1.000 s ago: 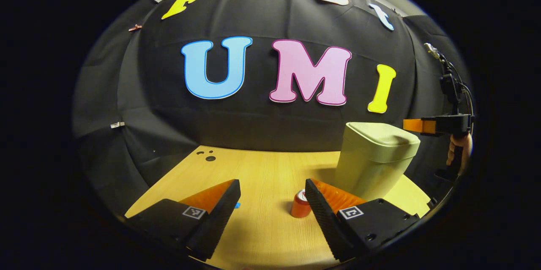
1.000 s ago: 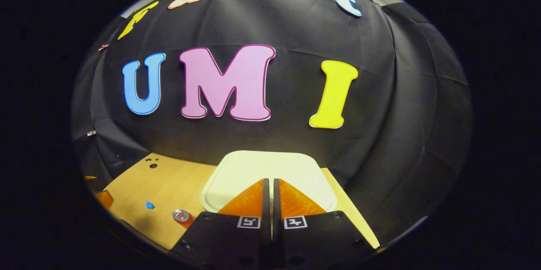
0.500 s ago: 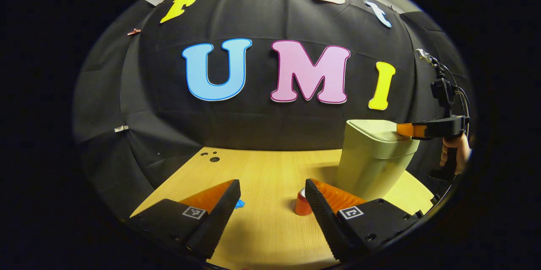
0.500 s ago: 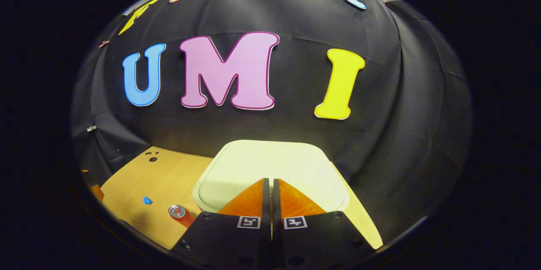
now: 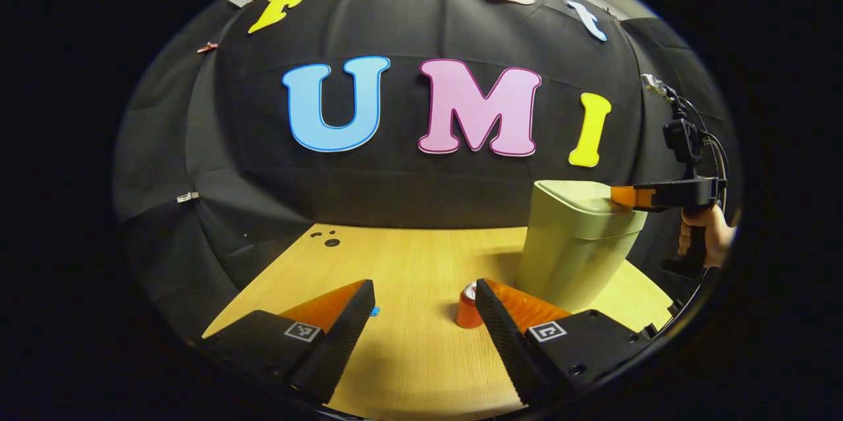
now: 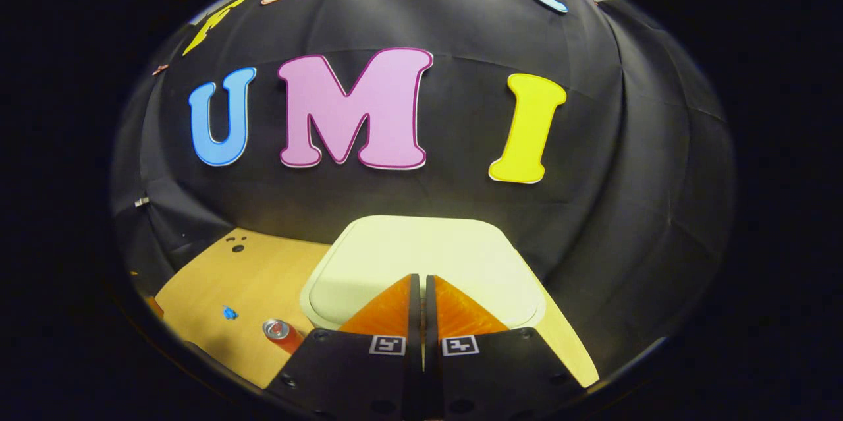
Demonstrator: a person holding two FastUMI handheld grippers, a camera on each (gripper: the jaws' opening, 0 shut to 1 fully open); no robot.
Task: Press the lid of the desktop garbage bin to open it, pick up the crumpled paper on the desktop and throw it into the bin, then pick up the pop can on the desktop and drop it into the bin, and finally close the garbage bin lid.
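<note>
Right hand-held gripper [image 6: 417, 284]: fingers together, tips on the lid [image 6: 421, 256]; lowered onto it since 1.0 s ago.
Left hand-held gripper [image 5: 421, 296]: fingers apart, above the desk [image 5: 408, 263], unchanged.
Bin [image 5: 573, 246]: at 3 o'clock in the left gripper view, lid down.
Can [image 5: 468, 307]: upright, touching or just beside the right finger.
Paper [image 6: 229, 312]: at 9 o'clock of the can.

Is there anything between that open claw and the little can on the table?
Nothing visible. The can stands upright on the table just ahead of the left claw, beside one finger. The bin sits farther back, lid shut.
</note>
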